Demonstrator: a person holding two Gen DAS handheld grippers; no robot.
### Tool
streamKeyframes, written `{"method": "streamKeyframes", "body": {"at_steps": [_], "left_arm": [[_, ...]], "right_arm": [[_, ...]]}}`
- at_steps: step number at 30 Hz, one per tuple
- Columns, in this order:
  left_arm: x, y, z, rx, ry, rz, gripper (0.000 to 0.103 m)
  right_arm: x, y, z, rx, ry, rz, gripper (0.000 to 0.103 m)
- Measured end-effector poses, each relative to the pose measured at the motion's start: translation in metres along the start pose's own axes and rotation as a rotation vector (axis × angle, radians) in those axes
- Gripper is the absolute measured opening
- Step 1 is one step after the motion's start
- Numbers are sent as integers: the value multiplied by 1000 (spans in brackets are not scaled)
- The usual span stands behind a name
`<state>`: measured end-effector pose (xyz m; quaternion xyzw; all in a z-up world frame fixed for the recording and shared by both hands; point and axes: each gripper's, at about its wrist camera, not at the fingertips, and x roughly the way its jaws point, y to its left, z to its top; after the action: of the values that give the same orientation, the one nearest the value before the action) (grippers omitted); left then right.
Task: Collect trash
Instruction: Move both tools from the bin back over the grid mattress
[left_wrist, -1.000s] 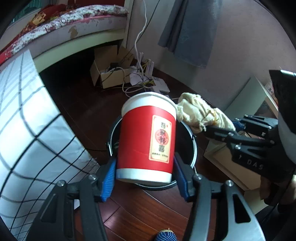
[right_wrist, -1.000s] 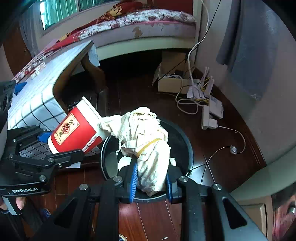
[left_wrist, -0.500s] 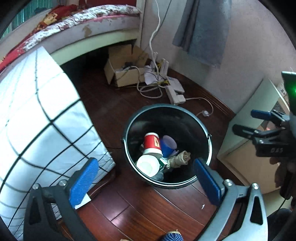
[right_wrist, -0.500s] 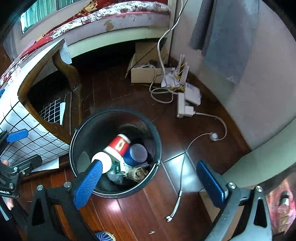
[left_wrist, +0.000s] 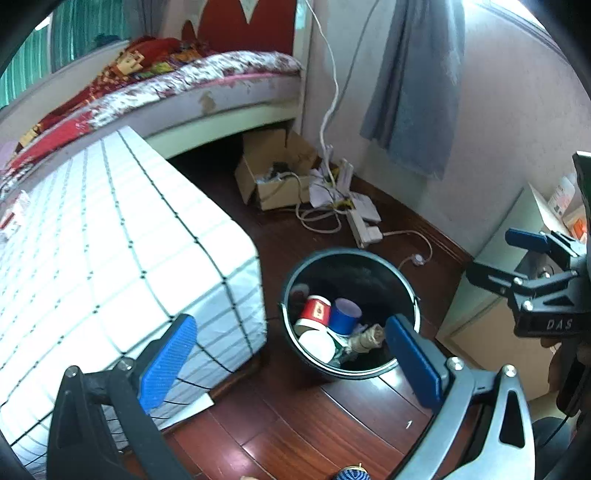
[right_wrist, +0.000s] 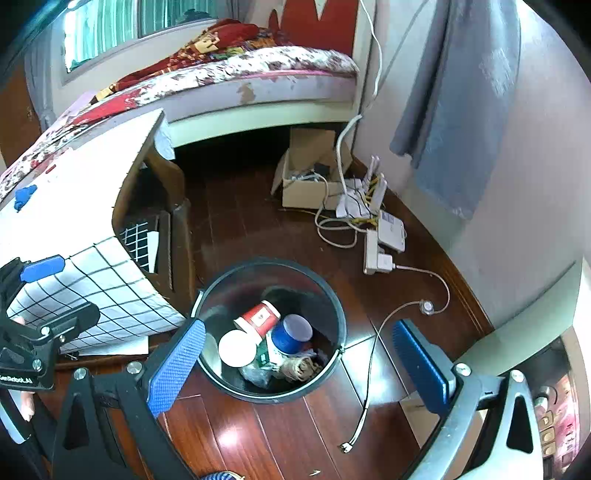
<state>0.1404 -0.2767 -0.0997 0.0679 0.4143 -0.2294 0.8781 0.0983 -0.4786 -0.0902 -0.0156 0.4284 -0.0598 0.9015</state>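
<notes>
A black round trash bin stands on the dark wood floor. Inside lie a red paper cup, a blue cup, a white cup bottom and a crumpled beige cloth. My left gripper is open and empty, raised above the bin's near side. My right gripper is open and empty above the bin. Each gripper shows in the other's view, the right one at far right, the left one at far left.
A table with a white grid-patterned cloth stands left of the bin. A cardboard box, a power strip and cables lie by the wall. A bed is behind, a pale cabinet at right.
Both grippers opened and dropped the red cup and the cloth into the bin, then rose and drew back, so the bin looks smaller.
</notes>
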Motion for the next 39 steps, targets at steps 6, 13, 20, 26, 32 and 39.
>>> {"method": "streamKeyframes", "body": {"at_steps": [6, 13, 20, 26, 32, 39], "left_arm": [[-24, 17, 1, -18, -33, 26, 102], [-38, 39, -3, -46, -56, 54, 102], [-53, 75, -9, -101, -78, 98, 102], [-64, 118, -21, -161, -89, 145, 102], [-77, 166, -33, -229, -96, 208, 102], [-92, 220, -52, -311, -101, 288, 102]], "right_arm": [[-13, 30, 8, -48, -20, 21, 102], [-21, 64, 14, -85, -46, 50, 102], [-24, 104, 31, -137, -69, 90, 102], [-19, 151, 47, -201, -77, 139, 102], [-10, 203, 62, -260, -84, 202, 102], [2, 272, 75, -344, -83, 281, 102]]}}
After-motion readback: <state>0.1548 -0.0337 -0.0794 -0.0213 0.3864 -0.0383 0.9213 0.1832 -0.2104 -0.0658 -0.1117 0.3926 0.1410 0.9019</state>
